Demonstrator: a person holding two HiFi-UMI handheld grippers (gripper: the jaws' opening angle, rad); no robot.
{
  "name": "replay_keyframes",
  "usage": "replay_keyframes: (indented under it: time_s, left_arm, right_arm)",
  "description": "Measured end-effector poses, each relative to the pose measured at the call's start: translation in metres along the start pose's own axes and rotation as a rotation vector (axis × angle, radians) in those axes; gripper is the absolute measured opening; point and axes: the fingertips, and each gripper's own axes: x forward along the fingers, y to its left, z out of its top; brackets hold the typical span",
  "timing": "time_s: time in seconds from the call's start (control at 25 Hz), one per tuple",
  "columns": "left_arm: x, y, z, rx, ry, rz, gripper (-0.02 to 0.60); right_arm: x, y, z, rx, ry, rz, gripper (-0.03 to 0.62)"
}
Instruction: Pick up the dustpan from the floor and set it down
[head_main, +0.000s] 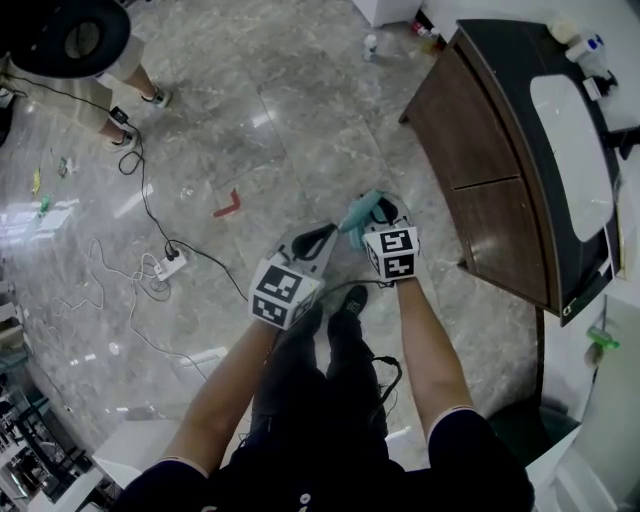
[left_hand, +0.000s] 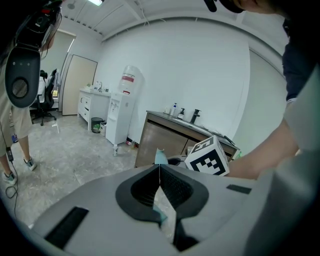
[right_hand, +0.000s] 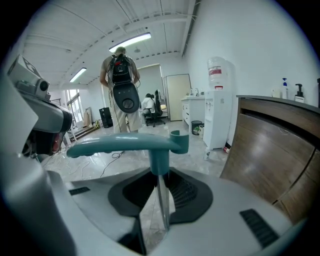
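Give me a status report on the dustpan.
Left gripper and right gripper both shut on dustpan. Dustpan held off floor. Cabinet at right, power strip on floor at left.

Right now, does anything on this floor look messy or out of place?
Yes. Loose black cables snake across the floor to a white power strip, an easy thing to trip on. A red L-shaped piece lies alone there, and a small bottle sits near the dark cabinet.

Office pantry — water dispenser (left_hand: 122, 107), sink counter (head_main: 500, 150)
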Motion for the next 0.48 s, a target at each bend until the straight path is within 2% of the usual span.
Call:
replay_keyframes:
  time_s: [0.24, 0.48]
  left_arm:
    - [-0.011, 0.012, -0.007, -0.017, -0.002, 0.013, 0.014]
    - [-0.024, 0.021, -0.011, -0.024, -0.008, 0.016, 0.014]
  right_arm:
    - [0.012, 0.007, -0.001, -0.013, 0.012, -0.013, 0.094]
    - [0.020, 0.015, 0.006, 0.021, 0.013, -0.012, 0.095]
